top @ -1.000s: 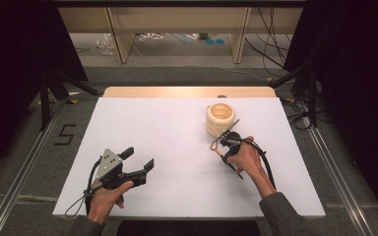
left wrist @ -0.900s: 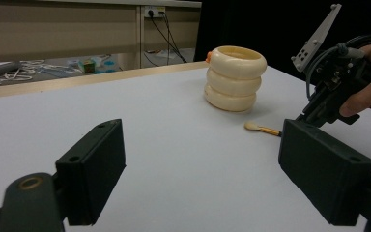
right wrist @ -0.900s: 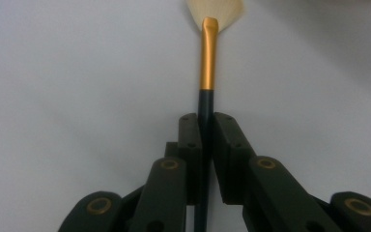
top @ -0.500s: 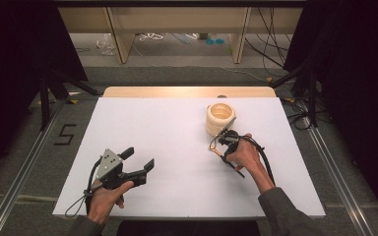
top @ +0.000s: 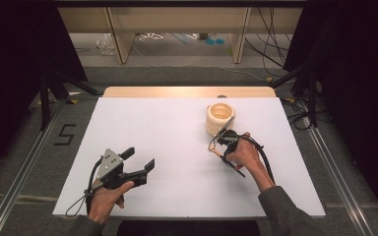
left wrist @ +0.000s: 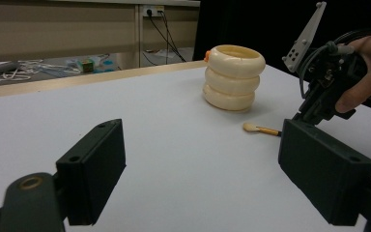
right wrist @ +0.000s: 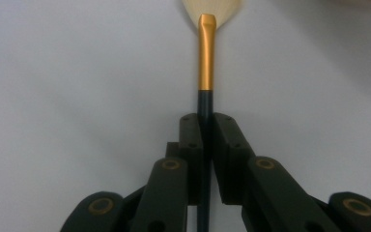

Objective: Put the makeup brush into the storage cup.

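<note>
While clamped on the dark handle of a brush lying on the white table near a cream ribbed holder, right gripper; left gripper agape, empty, well apart.

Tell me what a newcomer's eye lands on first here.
The cream ringed holder stands alone on the white table, toward its far right. Just in front of it, the right gripper is shut on a makeup brush with a gold ferrule. The left gripper rests open, near left.
</note>
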`<state>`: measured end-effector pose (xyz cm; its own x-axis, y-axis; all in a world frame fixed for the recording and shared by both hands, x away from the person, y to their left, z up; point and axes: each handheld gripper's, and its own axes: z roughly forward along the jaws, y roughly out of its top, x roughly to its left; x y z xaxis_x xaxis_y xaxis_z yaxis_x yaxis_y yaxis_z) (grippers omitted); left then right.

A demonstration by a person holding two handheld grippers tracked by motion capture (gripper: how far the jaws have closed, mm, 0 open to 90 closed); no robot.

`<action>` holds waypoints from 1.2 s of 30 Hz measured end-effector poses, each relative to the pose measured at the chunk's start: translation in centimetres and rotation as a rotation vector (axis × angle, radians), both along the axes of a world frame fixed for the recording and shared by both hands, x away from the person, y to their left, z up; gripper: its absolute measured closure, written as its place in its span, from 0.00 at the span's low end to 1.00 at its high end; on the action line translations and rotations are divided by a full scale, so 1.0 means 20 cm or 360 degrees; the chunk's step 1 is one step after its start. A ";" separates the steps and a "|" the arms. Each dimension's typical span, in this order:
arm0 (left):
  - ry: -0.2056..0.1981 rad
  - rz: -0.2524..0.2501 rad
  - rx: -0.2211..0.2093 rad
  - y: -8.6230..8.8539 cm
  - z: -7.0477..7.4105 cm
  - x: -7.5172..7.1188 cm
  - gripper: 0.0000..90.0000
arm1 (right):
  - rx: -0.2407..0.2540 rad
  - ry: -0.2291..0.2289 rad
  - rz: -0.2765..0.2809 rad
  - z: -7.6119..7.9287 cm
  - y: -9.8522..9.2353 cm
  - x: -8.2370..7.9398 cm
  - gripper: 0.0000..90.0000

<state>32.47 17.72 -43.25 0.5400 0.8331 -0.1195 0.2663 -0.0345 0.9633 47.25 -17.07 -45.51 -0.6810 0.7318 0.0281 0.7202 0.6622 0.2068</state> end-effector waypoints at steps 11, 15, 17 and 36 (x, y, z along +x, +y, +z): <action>0.0005 0.0007 -0.0004 0.01 0.00 0.00 0.18 | 0.0187 -0.0077 0.0085 0.08 0.00 -0.05 0.93; 0.0005 0.0013 -0.0005 0.01 0.00 0.00 0.19 | 0.0296 -0.0140 0.0099 0.12 -0.02 -0.07 0.93; 0.0009 0.0019 -0.0014 0.01 0.00 0.00 0.19 | 0.0357 -0.0192 0.0117 0.15 -0.03 -0.09 0.93; 0.0010 0.0018 -0.0009 0.01 0.00 0.00 0.18 | 0.0802 -0.0508 0.0153 0.22 -0.06 -0.14 0.93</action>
